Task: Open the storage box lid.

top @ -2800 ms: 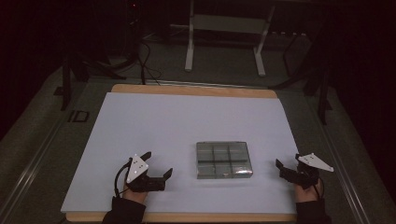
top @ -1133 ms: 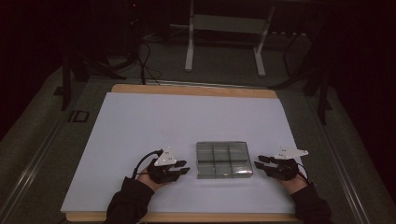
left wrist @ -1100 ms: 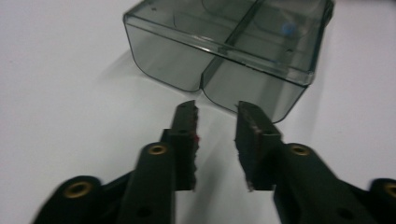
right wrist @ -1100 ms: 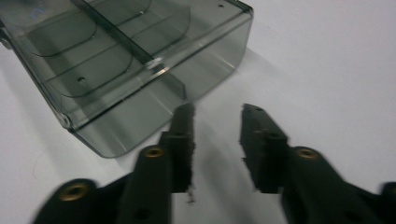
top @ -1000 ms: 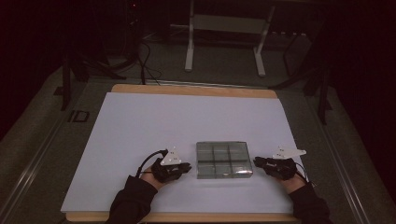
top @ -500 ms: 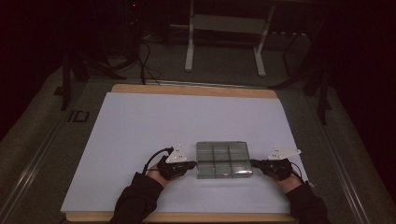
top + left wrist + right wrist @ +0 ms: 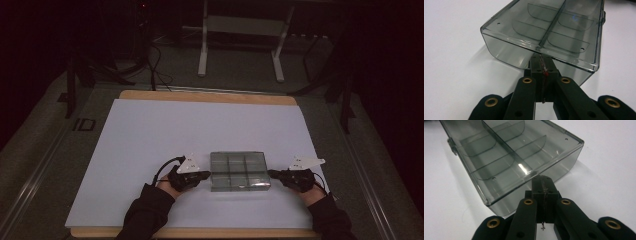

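Where the white-covered bench [image 7: 150,150] nears the person, one smoky transparent plastic compartment box [image 7: 239,171], lid closed, lies flat; six cells count, contents indiscernible. Two hand-held grippers flank it: left hand-held gripper [image 7: 204,174] and right hand-held gripper [image 7: 273,174], jaws fully closed, gripping nothing, tips against opposite end walls, held level.

High view is dim; we see a dark room with murky edges and the white table [image 7: 150,150] lit only softly. Gripper views bright, sharp up close, small glare streaks on the clear box [image 7: 524,168], soft shadows beneath.
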Demonstrator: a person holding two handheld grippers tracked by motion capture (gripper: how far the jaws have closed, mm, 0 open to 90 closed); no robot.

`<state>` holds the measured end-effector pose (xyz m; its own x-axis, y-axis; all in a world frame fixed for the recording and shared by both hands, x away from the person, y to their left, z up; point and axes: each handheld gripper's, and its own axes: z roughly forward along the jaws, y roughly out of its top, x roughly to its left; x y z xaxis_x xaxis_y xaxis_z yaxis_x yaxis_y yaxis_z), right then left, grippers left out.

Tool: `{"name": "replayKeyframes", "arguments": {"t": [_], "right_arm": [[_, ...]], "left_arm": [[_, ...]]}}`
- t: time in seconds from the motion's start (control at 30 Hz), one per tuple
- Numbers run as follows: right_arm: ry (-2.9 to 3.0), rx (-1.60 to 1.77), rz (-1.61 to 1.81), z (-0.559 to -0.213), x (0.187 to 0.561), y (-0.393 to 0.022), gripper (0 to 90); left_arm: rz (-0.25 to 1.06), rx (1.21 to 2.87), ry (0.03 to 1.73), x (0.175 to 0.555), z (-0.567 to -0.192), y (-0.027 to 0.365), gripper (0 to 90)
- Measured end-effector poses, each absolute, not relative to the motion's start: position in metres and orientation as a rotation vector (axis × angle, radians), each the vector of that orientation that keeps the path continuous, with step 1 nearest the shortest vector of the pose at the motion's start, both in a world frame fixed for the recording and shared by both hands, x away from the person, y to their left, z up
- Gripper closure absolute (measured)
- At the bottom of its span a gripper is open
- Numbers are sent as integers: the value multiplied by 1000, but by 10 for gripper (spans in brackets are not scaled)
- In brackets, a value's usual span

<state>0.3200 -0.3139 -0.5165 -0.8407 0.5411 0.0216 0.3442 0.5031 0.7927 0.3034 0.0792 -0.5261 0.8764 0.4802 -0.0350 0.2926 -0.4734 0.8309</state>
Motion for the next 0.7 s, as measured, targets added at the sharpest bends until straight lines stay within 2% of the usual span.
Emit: {"name": "replayKeyframes", "arguments": {"t": [0.27, 0.33, 0.47, 0.53, 0.7], "right_arm": [[2509, 748, 1276, -512, 321, -312, 890], [2493, 767, 1278, -512, 322, -312, 814], [2468, 784, 1289, -511, 325, -314, 739], [2456, 786, 1289, -511, 327, -313, 709], [2438, 786, 1301, -508, 332, -313, 643]], "left_arm": [[272, 2089, 557, 304, -522, 77, 900], [279, 2083, 569, 306, -521, 78, 825], [312, 2066, 593, 309, -520, 77, 747], [334, 2063, 602, 309, -520, 77, 677], [360, 2029, 628, 313, -519, 77, 620]]}}
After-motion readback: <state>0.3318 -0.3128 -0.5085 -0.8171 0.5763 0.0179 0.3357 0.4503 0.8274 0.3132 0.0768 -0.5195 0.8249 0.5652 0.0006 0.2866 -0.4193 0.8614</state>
